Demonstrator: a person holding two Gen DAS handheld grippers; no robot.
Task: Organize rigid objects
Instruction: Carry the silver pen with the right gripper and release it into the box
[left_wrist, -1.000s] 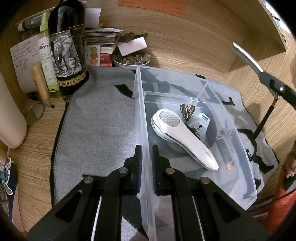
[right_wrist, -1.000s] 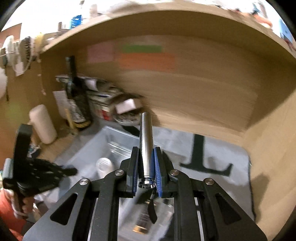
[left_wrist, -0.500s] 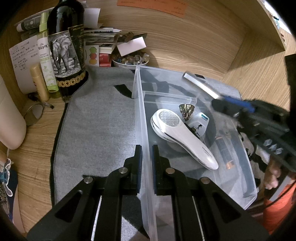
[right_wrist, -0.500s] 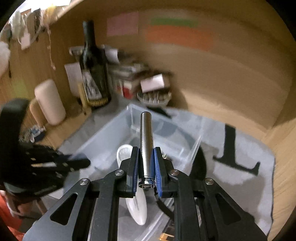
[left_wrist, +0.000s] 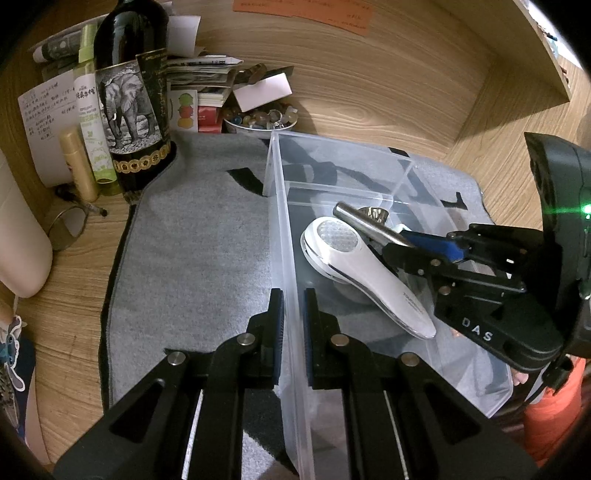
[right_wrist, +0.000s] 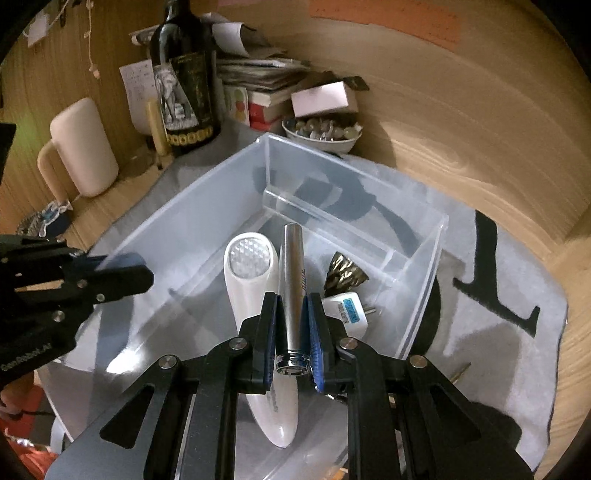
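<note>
- Right claw (right_wrist: 293, 334) is clamped on a slim brushed-metal cylinder (right_wrist: 292, 273), gripped near its rear end, so most of the tube sticks out ahead of the blue pads.
- Long axis of that cylinder runs straight forward along the claw and slopes downward, its free tip aimed at the far end of the clear plastic storage bin (right_wrist: 177, 218).
- Directly under the tube, and nearly parallel to it, lies a white handheld appliance with a round mesh head (right_wrist: 251, 266). The cylinder hangs over the gap between this appliance and a white plug adapter with a blue label (right_wrist: 345, 308). Whether the tip already touches anything I cannot tell.
- Beyond the adapter sit a small ridged metallic cone (right_wrist: 345, 271) and a clear divider wall (right_wrist: 325, 218) that closes off the bin's far compartment.
- My judgement: the coming release turns on this alignment. Lowered along its present axis, the tube should settle lengthwise into the free strip of floor beside the appliance; turned crosswise it would ride up on the appliance's handle.
- Left claw (left_wrist: 293, 328) is closed on the bin's near side wall (left_wrist: 284, 236), one pad inside and one outside, which steadies the bin. It stands well to the side of the cylinder, so the right hand is the one placed to finish.
- Bin rests on a grey felt mat (left_wrist: 192, 236) on the wooden counter (left_wrist: 369, 92).
</note>
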